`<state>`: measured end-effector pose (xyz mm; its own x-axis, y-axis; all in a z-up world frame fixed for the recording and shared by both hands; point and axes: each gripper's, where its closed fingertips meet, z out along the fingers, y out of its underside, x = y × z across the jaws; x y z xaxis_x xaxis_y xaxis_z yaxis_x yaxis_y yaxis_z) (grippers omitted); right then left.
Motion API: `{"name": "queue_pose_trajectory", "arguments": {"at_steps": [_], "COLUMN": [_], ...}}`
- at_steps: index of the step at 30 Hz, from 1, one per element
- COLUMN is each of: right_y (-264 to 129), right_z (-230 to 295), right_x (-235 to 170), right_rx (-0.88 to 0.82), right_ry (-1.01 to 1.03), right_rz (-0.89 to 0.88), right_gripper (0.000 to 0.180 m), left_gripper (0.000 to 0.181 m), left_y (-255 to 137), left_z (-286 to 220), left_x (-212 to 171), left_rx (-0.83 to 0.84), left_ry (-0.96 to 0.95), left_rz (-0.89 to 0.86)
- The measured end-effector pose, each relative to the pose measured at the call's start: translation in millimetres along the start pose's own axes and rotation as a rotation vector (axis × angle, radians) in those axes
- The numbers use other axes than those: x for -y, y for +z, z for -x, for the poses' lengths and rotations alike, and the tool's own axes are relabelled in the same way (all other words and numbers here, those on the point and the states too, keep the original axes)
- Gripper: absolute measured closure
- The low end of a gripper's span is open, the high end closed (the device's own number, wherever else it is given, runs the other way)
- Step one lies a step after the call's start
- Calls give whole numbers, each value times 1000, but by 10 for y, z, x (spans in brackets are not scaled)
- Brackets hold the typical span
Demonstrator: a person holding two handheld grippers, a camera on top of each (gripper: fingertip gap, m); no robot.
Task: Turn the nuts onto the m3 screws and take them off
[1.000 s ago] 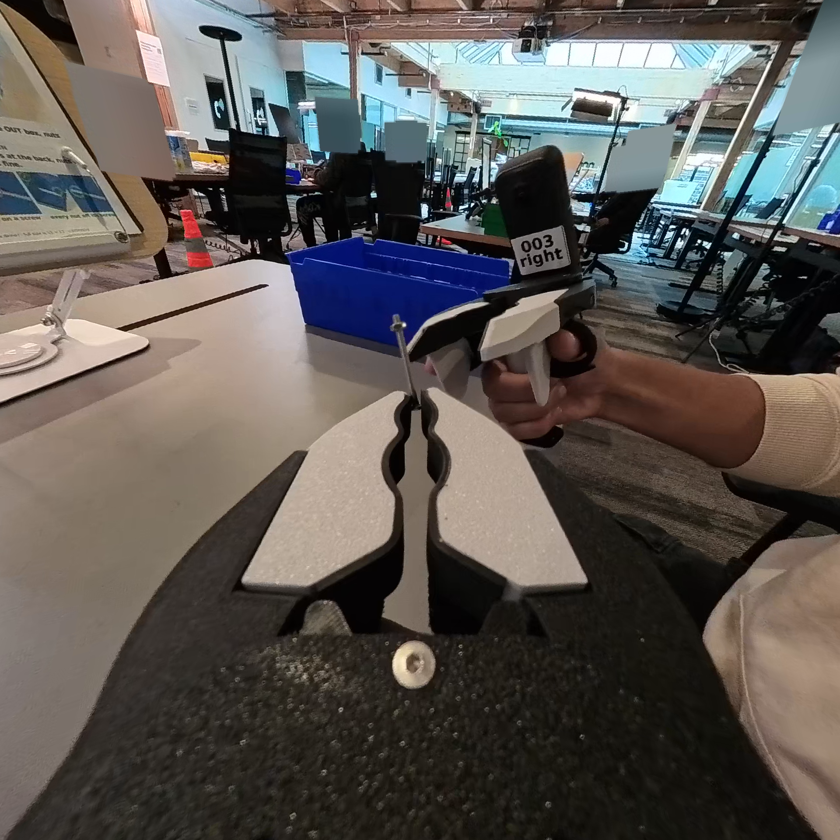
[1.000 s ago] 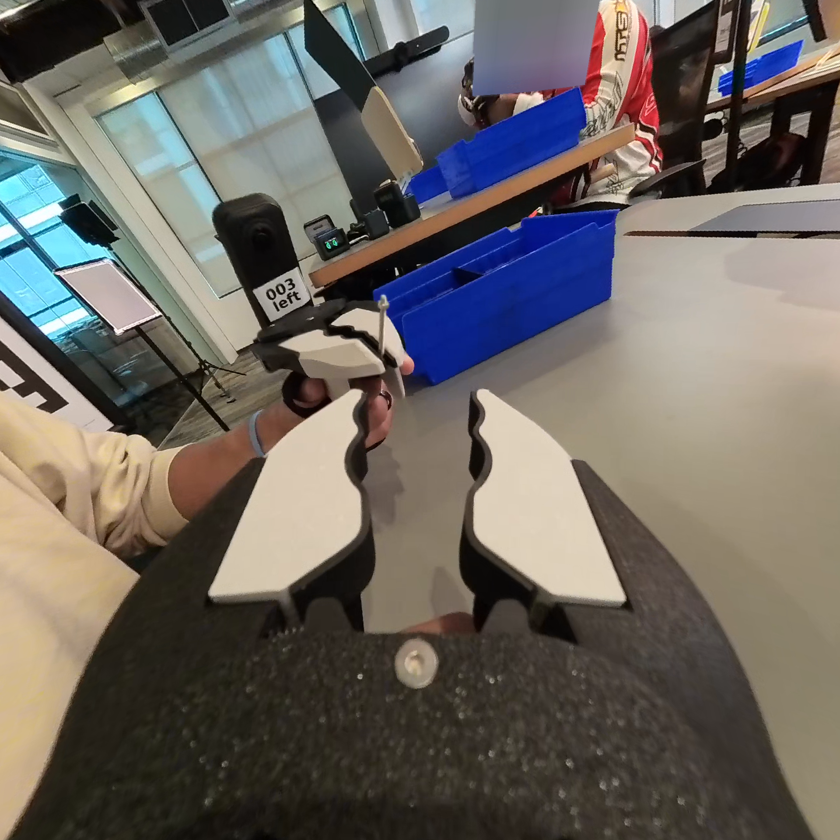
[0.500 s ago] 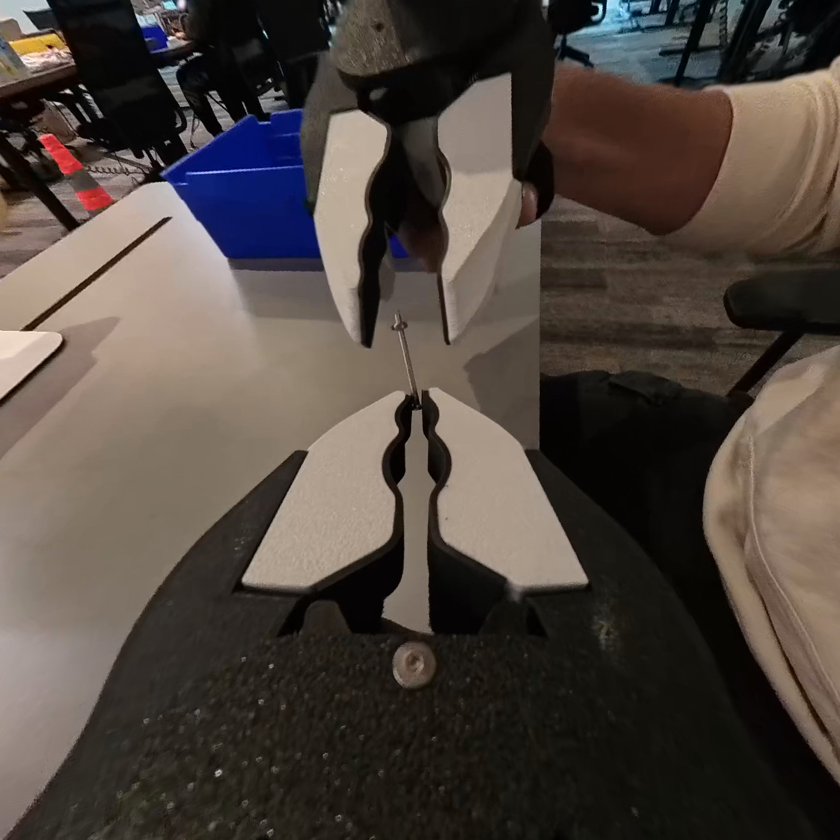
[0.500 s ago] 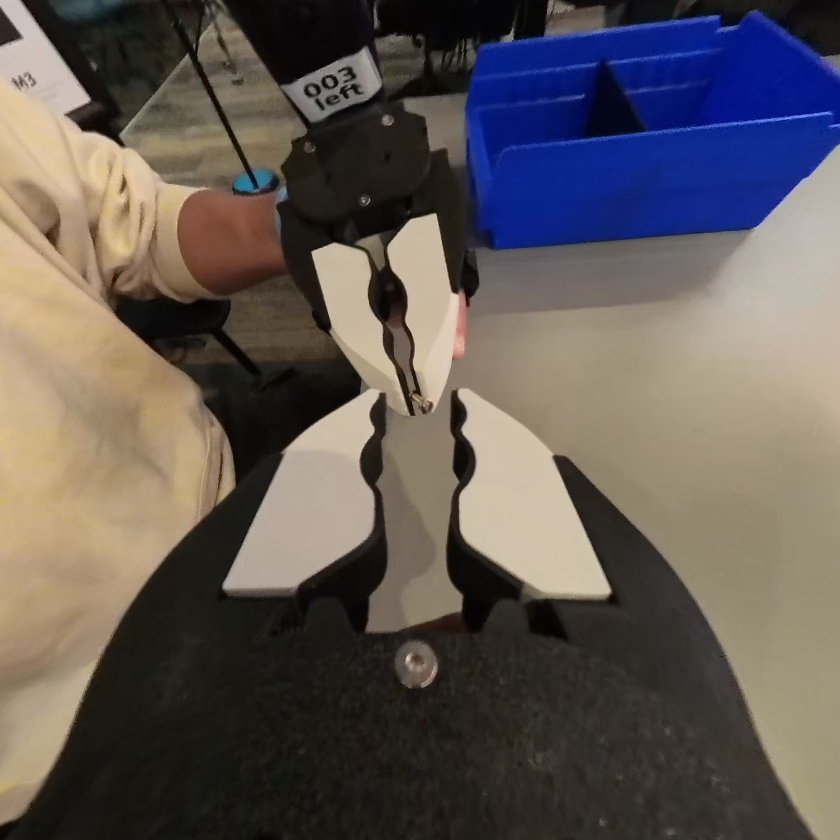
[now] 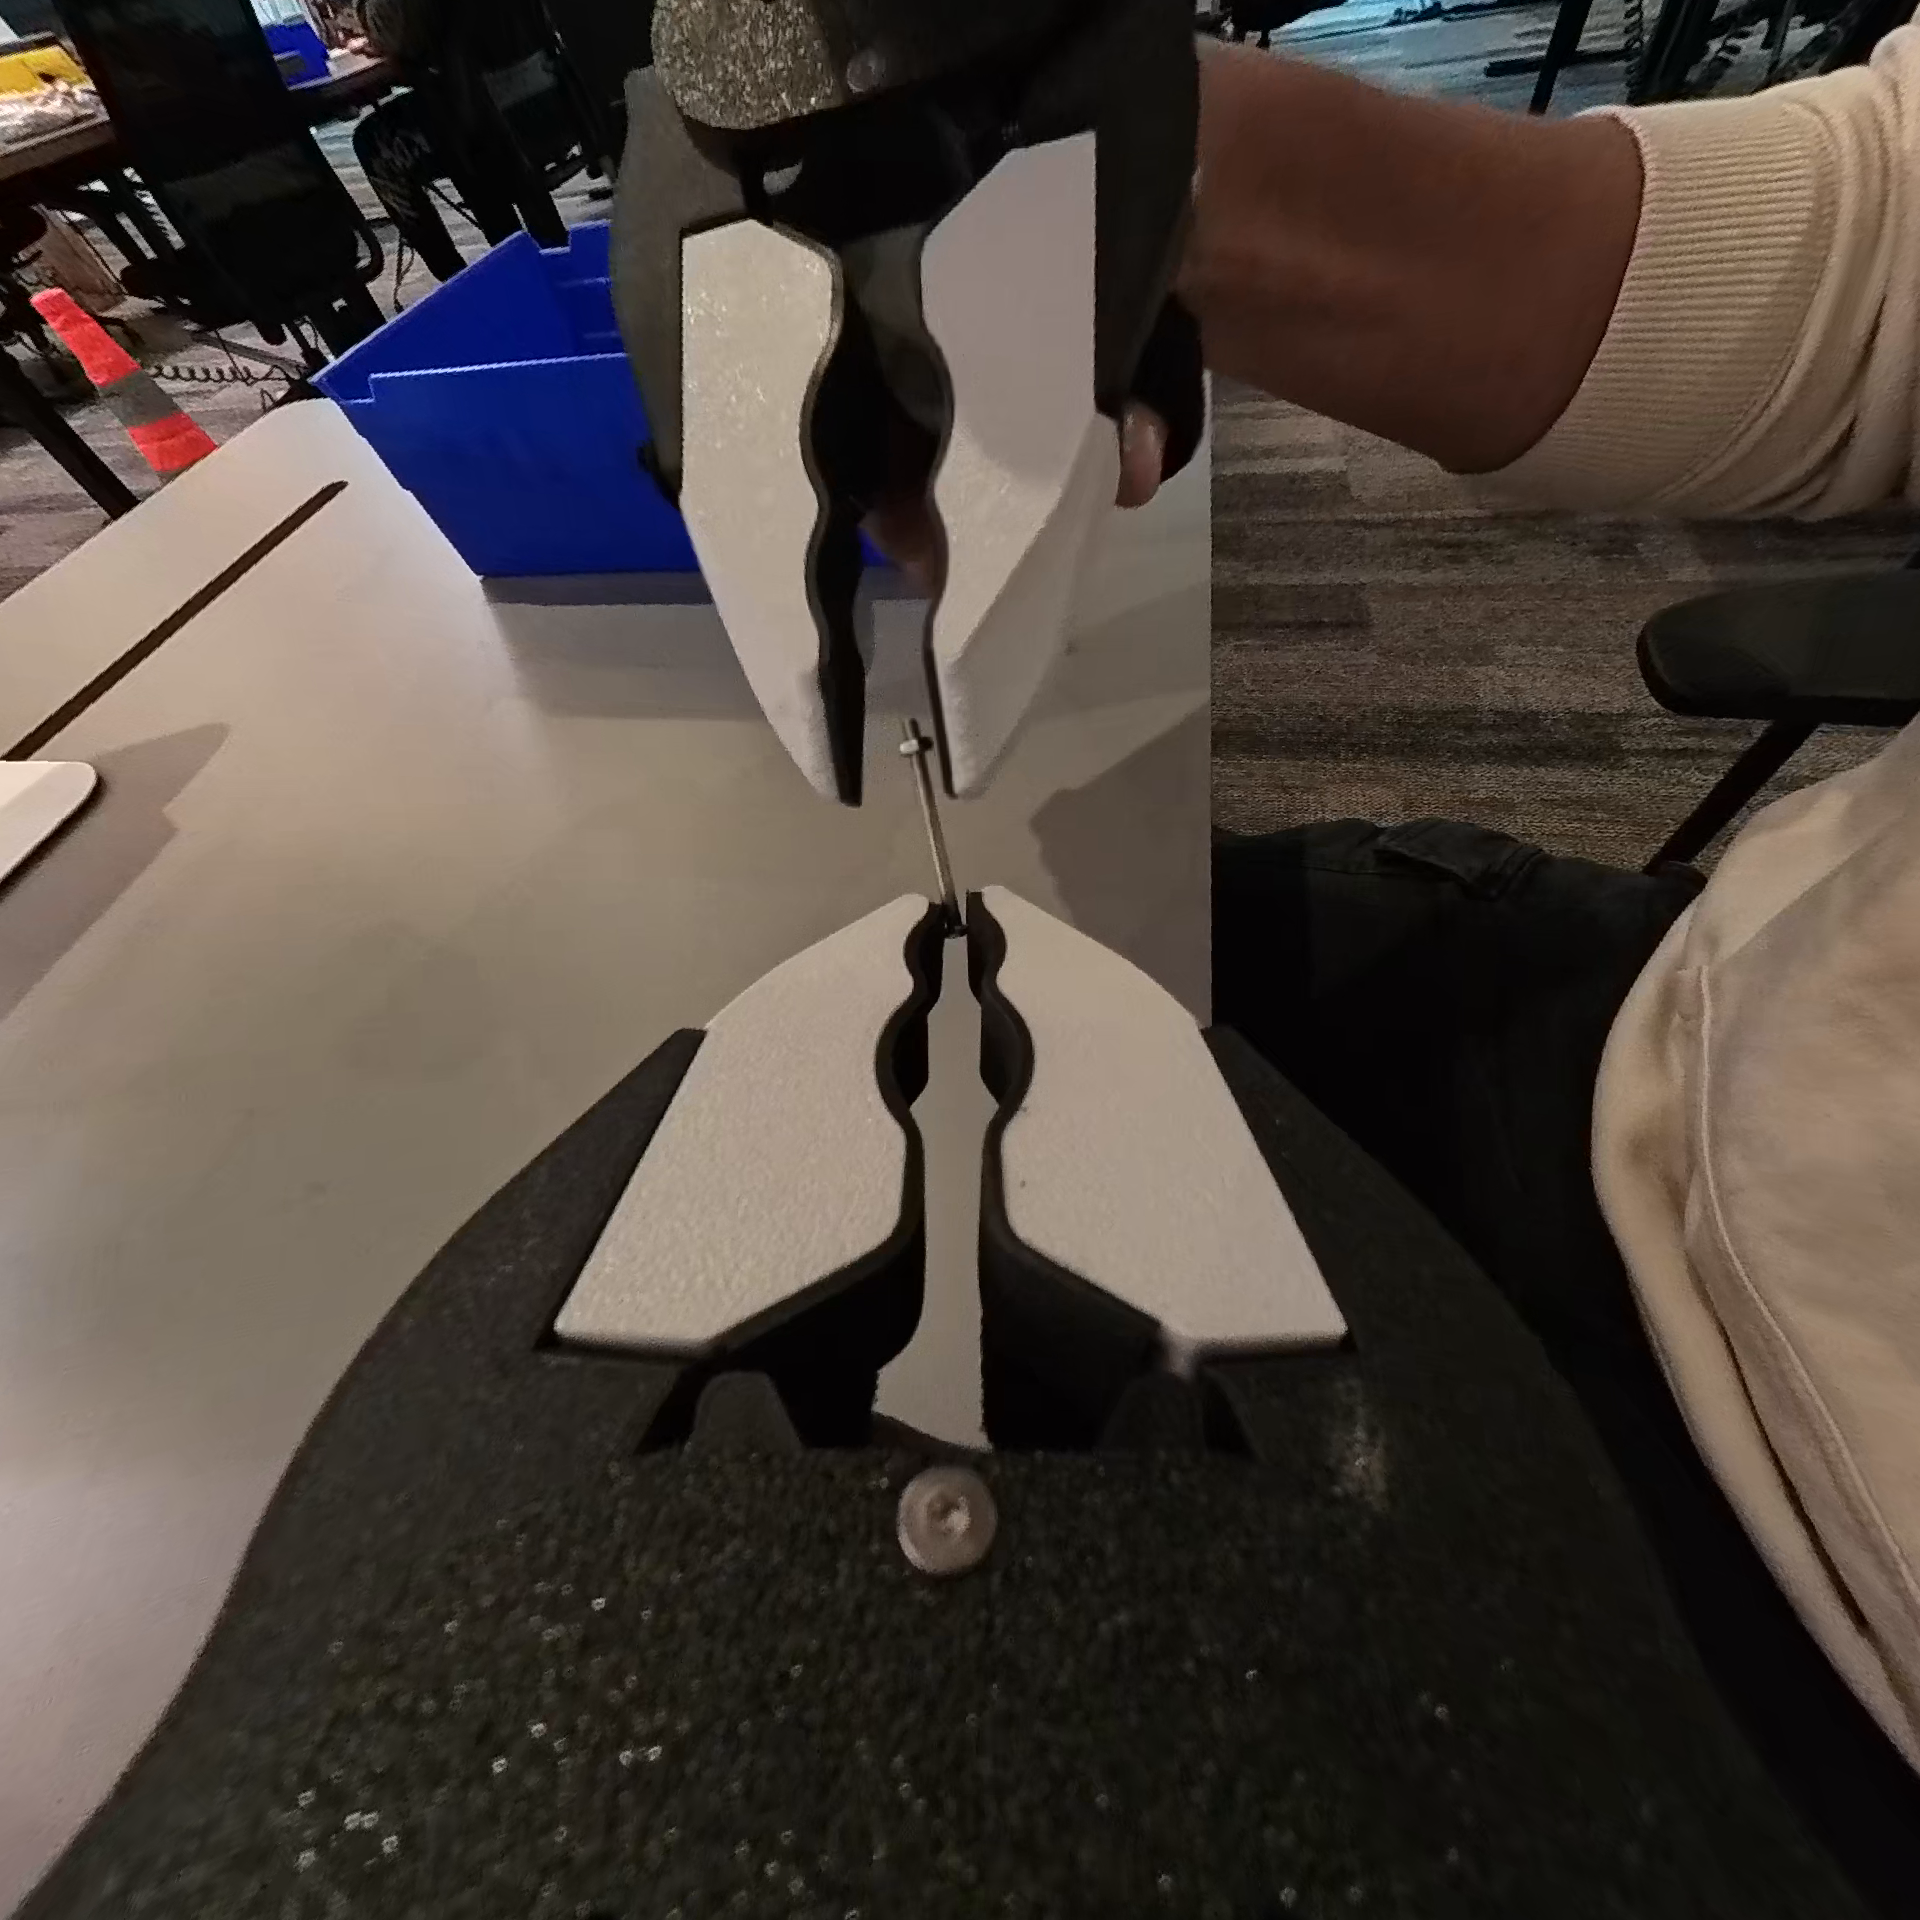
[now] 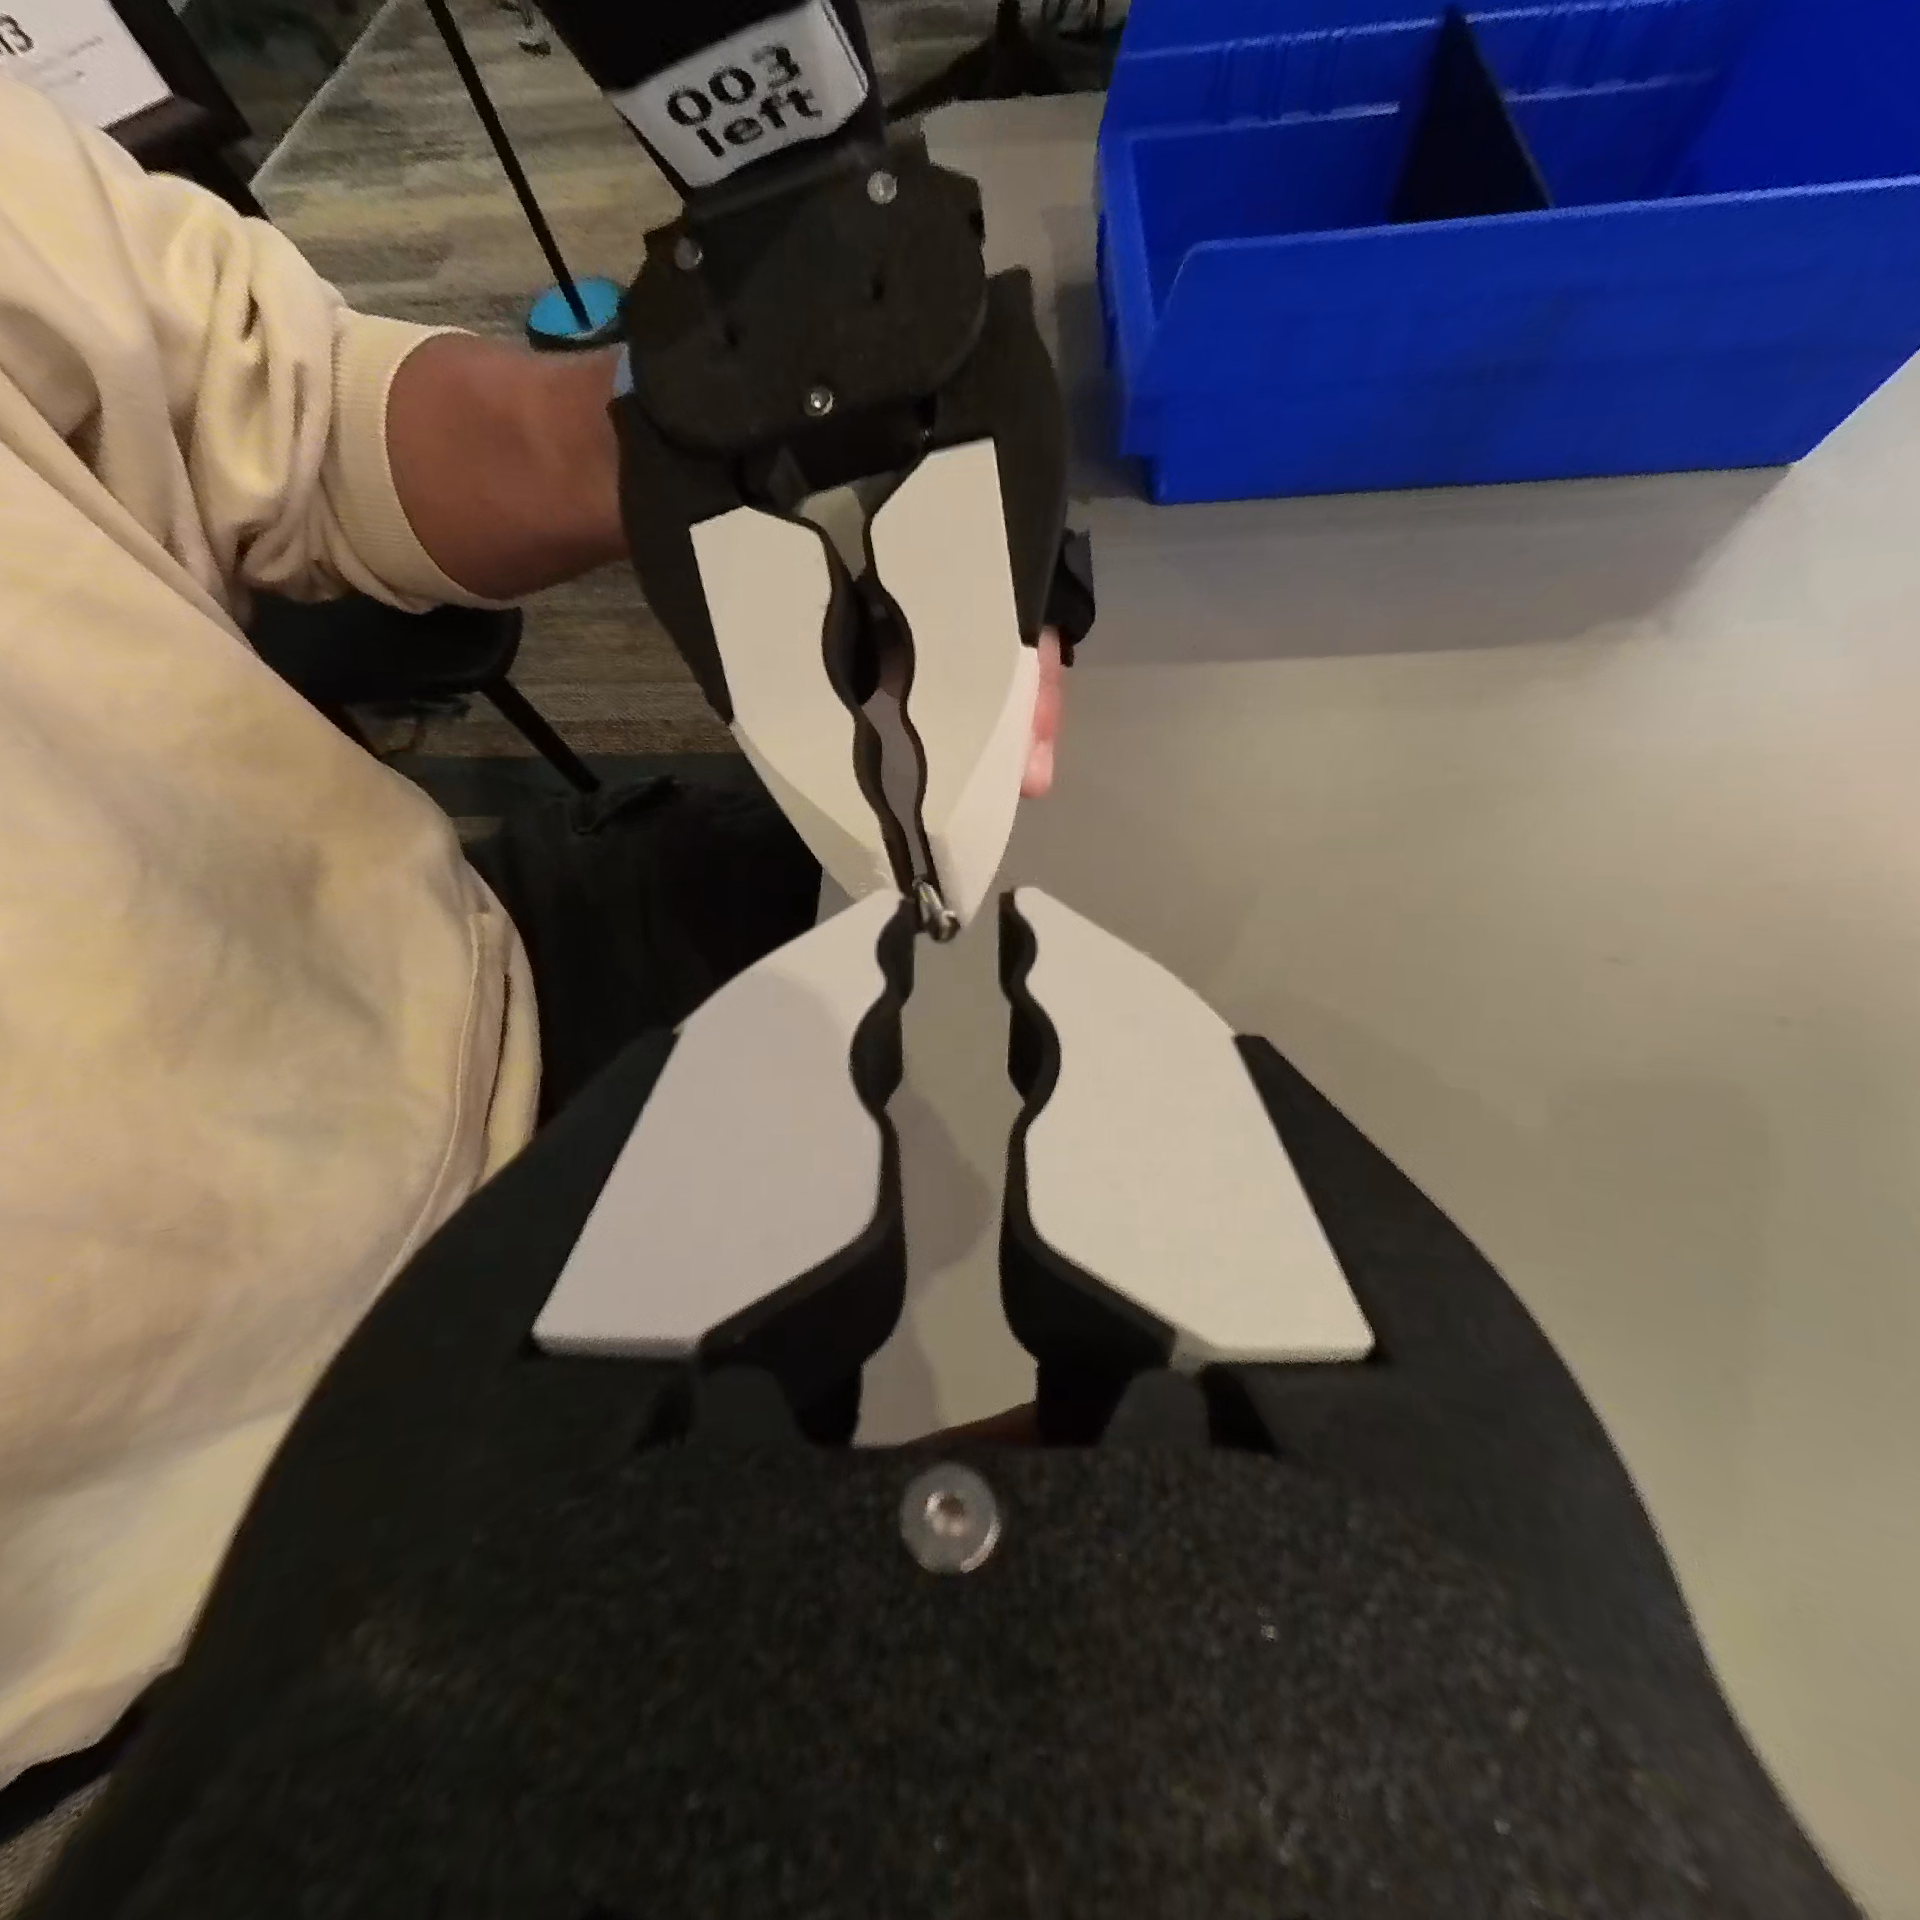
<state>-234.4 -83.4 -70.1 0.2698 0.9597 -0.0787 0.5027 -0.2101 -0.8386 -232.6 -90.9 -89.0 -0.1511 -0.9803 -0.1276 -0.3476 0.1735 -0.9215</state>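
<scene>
The left gripper is pinched nearly closed on the lower end of a thin, bright steel screw held in the air over the front edge of the desk, near its corner, while the right gripper, jaws a small way apart and holding nothing, brackets the little nut near the screw's free tip. The worry is slippage — a slim shank between smooth white wavy-edged fingers could tilt or twist if the right closes off-centre, dropping the nut. A glossy blue plastic bin sits further back on the matte grey desk.
</scene>
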Motion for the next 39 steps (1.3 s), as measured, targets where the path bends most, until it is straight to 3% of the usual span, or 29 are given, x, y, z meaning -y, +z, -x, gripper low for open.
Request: {"name": "queue_pose_trajectory", "arguments": {"at_steps": [3,13,19,25,30,33,39], "right_y": [8,-22,-159,-296,-515,-663,-935], "right_z": [37,14,-115,-367,-583,-548,-499], "right_x": [-2,7,22,-125,-435,-571,-688], "right_rx": [19,-4,-135,-492,-984,-1138,-1254], "right_ry": [-8,-30,-4,88,257,347,350], "right_rz": [5,-6,-117,-221,-284,-381,-386], "right_gripper": [174,175,175,174,175,175,175], "left_gripper": [177,176,133,138,150,149,142], "left_y": [-3,-27,-42,-240,-663,-764,-799], "left_z": [-6,20,127,602,915,939,981], "left_x": [17,64,58,-46,-369,-434,-563], "left_rx": [-1,26,138,537,1029,1115,1093], "left_ry": [3,6,-10,-200,-322,-373,-466], "left_rz": [-5,-46,-63,-144,-68,-110,-124]}}
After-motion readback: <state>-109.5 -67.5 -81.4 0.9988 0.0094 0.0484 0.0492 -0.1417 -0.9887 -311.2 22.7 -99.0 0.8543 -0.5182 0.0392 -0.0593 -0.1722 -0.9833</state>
